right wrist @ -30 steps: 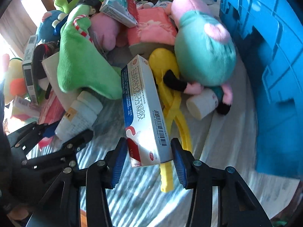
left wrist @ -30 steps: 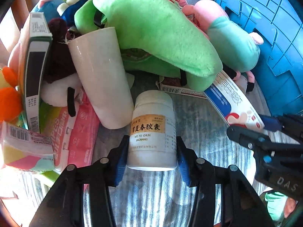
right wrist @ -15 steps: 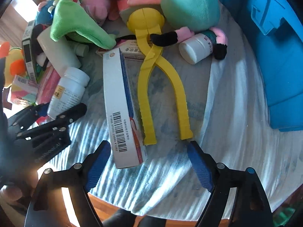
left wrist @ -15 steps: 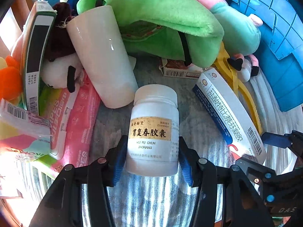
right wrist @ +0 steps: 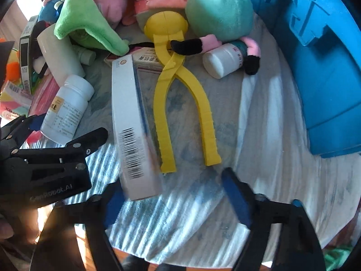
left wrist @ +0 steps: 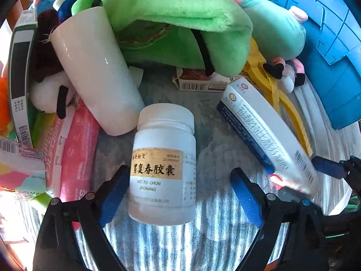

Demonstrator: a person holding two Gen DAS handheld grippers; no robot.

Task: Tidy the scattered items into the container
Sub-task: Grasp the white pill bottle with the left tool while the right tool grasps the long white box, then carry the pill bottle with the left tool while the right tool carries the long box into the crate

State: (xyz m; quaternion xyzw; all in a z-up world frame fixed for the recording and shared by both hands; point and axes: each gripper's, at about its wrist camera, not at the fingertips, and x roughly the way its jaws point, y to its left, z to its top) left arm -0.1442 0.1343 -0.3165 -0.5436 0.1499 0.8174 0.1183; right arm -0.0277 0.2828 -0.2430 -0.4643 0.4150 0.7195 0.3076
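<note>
A white pill bottle (left wrist: pixel 163 164) with a yellow label lies on the striped cloth between the wide-apart fingers of my left gripper (left wrist: pixel 178 198), which is open; the bottle rests against the left pad. It also shows in the right wrist view (right wrist: pixel 67 110). A long white and blue medicine box (right wrist: pixel 133 131) lies on the cloth, its near end by the left finger of my right gripper (right wrist: pixel 178 205), which is open and empty. The box also shows in the left wrist view (left wrist: pixel 268 137). The blue container (right wrist: pixel 315 67) stands at the right.
Yellow plastic tongs (right wrist: pixel 180 103) lie right of the box. A second white bottle (right wrist: pixel 222 62), a teal and pink plush (right wrist: pixel 216 11), a green plush (left wrist: pixel 176 20), a white cup (left wrist: pixel 94 74), pink packets (left wrist: pixel 74 149) and small boxes crowd the far side.
Both grippers opened: the right let go of the medicine box, which now lies on the cloth, and the left pads spread away from the pill bottle. Both cameras drew back a little.
</note>
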